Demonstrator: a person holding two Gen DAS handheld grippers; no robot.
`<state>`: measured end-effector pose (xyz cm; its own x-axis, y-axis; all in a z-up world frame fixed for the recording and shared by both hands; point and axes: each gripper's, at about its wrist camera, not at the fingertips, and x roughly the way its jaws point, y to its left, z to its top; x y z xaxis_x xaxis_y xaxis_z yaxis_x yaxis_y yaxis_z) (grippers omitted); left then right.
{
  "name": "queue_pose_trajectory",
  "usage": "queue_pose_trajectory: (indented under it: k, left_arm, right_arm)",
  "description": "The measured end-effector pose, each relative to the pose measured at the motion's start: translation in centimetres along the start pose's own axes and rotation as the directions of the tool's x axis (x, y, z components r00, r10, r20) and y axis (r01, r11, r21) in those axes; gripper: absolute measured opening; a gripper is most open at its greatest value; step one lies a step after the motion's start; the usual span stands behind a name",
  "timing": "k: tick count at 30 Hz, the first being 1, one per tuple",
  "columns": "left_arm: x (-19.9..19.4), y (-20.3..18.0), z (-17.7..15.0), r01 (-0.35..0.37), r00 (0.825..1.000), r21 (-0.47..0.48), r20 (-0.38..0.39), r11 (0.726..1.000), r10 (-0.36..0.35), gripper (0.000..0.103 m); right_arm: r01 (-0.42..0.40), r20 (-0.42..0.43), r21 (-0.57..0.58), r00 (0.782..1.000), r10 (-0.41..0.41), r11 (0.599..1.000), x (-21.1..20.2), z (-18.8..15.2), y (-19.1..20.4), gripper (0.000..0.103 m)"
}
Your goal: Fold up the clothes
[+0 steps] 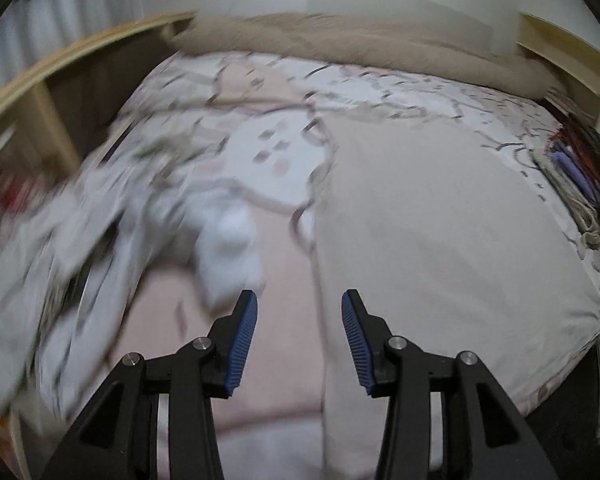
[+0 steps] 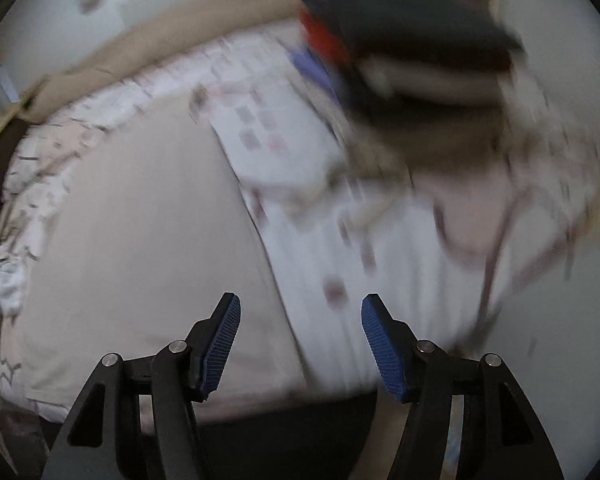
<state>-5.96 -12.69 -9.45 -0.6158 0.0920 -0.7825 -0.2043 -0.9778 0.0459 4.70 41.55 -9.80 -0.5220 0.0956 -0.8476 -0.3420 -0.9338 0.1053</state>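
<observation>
My left tongs [image 1: 299, 304] and right tongs [image 2: 301, 310] spread, empty, above bed [image 1: 260, 144]. Beige garment [image 1: 440, 240] flat, centre-right of left view; likely light, limp, best pinched at corner hem.

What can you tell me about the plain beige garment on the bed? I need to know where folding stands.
The beige garment is a plain, matte, light beige cloth, seemingly soft woven fabric, with no print. It lies spread flat and fairly smooth on the patterned bedspread, covering much of the bed's near half. Its straight long edge shows in both views; in the right wrist view it reaches the mattress's near edge. Neither hand-held gripper touches it: both hover open above. Its type cannot be told.
</observation>
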Motion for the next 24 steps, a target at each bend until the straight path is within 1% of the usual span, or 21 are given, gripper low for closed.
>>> queue_pose_trajectory:
  k: [3,5,7,10,11,13,14,15,17,19,20,23,24]
  left_arm:
    - [2.5,-1.5,5.3,0.036,0.999,0.090,0.035,0.995,-0.039,0.044]
    - [4.6,-2.5,9.3,0.050,0.997,0.154,0.057,0.987,-0.059,0.044]
    - [6.8,-3.3,12.8,0.068,0.995,0.198,0.057,0.978,-0.081,0.044]
    - [11.4,-4.5,18.5,0.094,0.994,0.253,0.037,0.963,-0.107,0.045]
    - [13.1,-5.0,20.4,0.103,0.993,0.269,0.026,0.958,-0.114,0.045]
    - [16.6,-5.7,23.6,0.124,0.992,0.274,-0.006,0.954,-0.128,0.060]
    - [19.2,-6.0,25.5,0.135,0.991,0.263,-0.028,0.955,-0.132,0.060]
    - [21.0,-6.3,26.6,0.137,0.990,0.258,-0.042,0.956,-0.131,0.060]
    - [24.7,-6.9,28.6,0.142,0.989,0.251,-0.069,0.958,-0.129,0.060]
    - [28.4,-7.5,30.0,0.148,0.987,0.256,-0.101,0.955,-0.126,0.060]
    - [30.1,-7.7,30.6,0.150,0.986,0.263,-0.116,0.953,-0.123,0.060]
    - [34.3,-8.3,31.2,0.133,0.985,0.327,-0.146,0.936,-0.089,0.060]
    - [35.7,-8.4,31.1,0.124,0.985,0.357,-0.159,0.926,-0.070,0.060]
  right_arm:
    - [-0.044,0.102,-0.125,0.993,0.057,0.991,-2.0,5.4,2.8,0.063]
    - [-0.070,0.143,-0.233,0.984,0.105,0.970,-1.9,9.6,5.9,0.063]
    - [-0.074,0.162,-0.322,0.978,0.132,0.944,-0.8,13.3,8.8,0.063]
    - [-0.076,0.154,-0.422,0.976,0.154,0.904,3.2,19.6,13.3,0.063]
    - [-0.078,0.146,-0.432,0.977,0.154,0.899,4.8,21.1,14.2,0.063]
    - [-0.080,0.131,-0.451,0.979,0.155,0.889,7.9,24.2,15.9,0.063]
    - [-0.081,0.119,-0.452,0.981,0.150,0.888,9.9,25.8,16.9,0.063]
    - [-0.083,0.105,-0.448,0.984,0.144,0.890,12.3,27.3,17.8,0.063]
    - [-0.078,0.080,-0.430,0.989,0.125,0.899,16.3,29.3,18.8,0.063]
    - [-0.088,0.042,-0.400,0.993,0.114,0.912,20.4,30.9,19.4,0.063]
    - [-0.093,0.025,-0.387,0.994,0.111,0.917,21.8,31.4,19.3,0.060]
    - [-0.120,-0.035,-0.360,0.993,0.115,0.925,26.8,32.7,19.8,0.059]
    - [-0.129,-0.056,-0.351,0.992,0.117,0.927,28.4,33.1,19.9,0.059]
